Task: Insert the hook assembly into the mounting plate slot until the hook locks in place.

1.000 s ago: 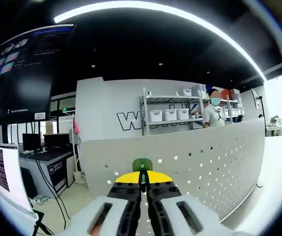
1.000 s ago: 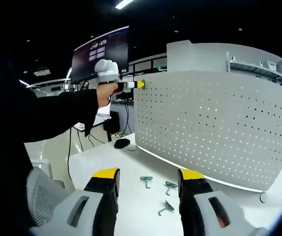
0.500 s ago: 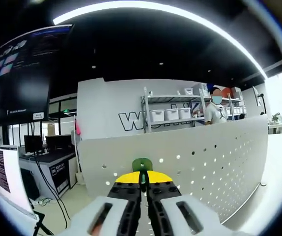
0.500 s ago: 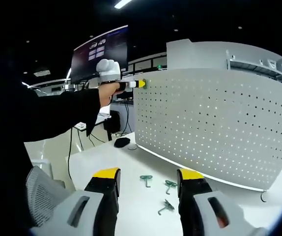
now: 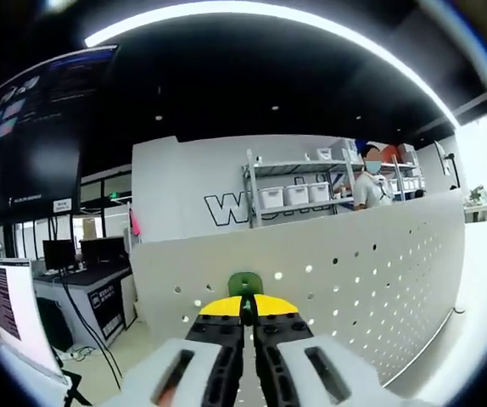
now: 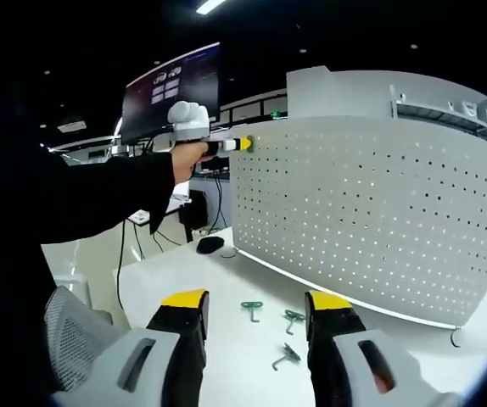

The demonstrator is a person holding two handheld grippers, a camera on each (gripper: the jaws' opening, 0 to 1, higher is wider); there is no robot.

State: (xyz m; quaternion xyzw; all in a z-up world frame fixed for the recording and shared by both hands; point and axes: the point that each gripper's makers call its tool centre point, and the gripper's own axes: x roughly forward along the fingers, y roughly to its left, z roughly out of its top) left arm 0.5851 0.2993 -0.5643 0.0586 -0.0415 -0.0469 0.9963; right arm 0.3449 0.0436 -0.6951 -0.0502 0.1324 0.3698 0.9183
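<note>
L gripper [image 5: 245, 307] nearer pegboard [image 5: 371, 280], hook [image 5: 245, 284] clamped

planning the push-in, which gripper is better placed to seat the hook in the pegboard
Left. The left gripper is shut on a green hook at the pegboard's top corner. The right gripper is open over the table, holding nothing.

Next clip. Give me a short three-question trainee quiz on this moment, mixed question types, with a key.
1. True or false: the left claw is shut on a green hook.
2. How many green hooks lie on the white table ahead of the right claw?
3. Multiple choice: the left claw meets the perforated panel at its
A. lower edge
B. upper corner
C. middle

Key: 1 true; 2 three; 3 B.
</note>
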